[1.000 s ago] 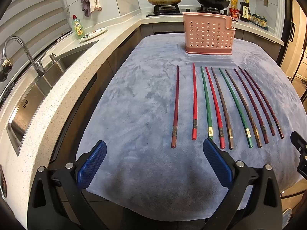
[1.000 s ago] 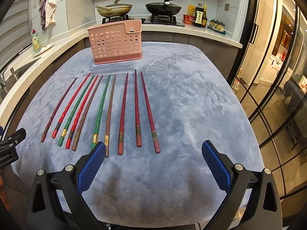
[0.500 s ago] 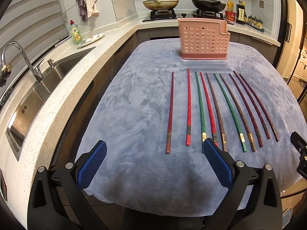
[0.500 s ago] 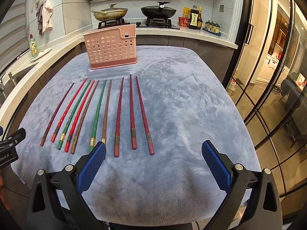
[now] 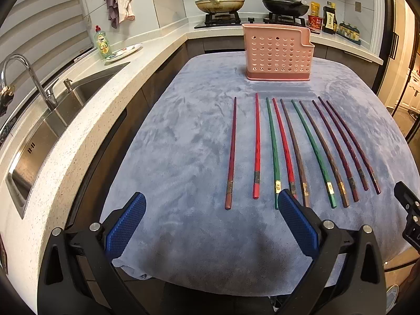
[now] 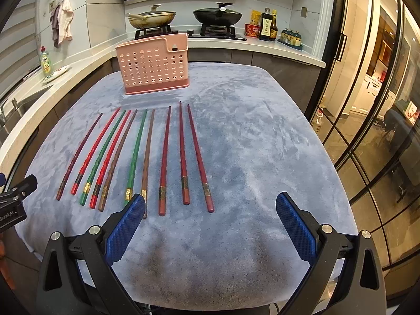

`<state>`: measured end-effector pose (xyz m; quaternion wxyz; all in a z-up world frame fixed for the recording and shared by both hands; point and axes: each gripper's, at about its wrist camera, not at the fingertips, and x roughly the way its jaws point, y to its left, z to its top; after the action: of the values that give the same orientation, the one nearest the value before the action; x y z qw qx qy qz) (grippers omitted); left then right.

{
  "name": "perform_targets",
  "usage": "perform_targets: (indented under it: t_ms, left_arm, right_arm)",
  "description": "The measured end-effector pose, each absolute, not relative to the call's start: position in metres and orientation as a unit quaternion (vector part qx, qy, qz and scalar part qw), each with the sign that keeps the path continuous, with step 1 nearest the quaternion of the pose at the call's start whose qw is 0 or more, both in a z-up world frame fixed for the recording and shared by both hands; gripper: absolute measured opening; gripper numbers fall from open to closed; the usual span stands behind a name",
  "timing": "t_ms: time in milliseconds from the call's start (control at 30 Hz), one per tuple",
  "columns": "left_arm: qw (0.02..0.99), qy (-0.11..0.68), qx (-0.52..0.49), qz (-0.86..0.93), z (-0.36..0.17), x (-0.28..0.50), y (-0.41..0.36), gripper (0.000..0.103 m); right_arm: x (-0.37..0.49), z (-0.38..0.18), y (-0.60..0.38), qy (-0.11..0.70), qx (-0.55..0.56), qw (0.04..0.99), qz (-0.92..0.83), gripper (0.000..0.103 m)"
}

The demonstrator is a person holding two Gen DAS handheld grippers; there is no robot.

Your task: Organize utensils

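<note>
**Kitchen counter, ten chopsticks laid out, both claws spread**

Kitchen worktop fills your left wrist view: at the far left sits the sink (image 5: 60,110) with its faucet (image 5: 23,73), and a soap bottle (image 5: 101,42) stands by a plate (image 5: 123,51) in the upper left. A grey-blue cloth (image 5: 183,157) covers the table in the middle of the frame. Your left gripper (image 5: 211,219) hangs over the cloth's near edge, fingers spread wide and holding nothing. Just beyond it, ten chopsticks (image 5: 275,152) lie side by side on the cloth, tips pointing to the pink basket (image 5: 278,52), which stands upright at the cloth's far end. Behind the basket, two pans (image 5: 220,1) sit on the stove.

In your right wrist view, the chopsticks (image 6: 136,152) lie left of centre and the basket (image 6: 153,64) stands in the upper middle. Your right gripper (image 6: 210,218) is also spread and empty, its left finger (image 6: 126,225) overlapping the thick end of a brown chopstick. Glass doors (image 6: 367,105) fill the right.
</note>
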<state>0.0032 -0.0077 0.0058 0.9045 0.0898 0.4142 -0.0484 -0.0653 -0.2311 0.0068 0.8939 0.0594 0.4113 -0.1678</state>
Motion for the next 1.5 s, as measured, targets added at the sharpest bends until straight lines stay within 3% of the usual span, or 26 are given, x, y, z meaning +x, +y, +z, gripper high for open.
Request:
perform_targets:
  t_ms: [1500]
  left_arm:
    - [0.904, 0.415, 0.090, -0.050, 0.0044, 0.0033, -0.0140, 0.096]
  right_arm:
    - [-0.0659, 0.0046, -0.2337, 0.411, 0.070, 0.893, -0.167, 0.096]
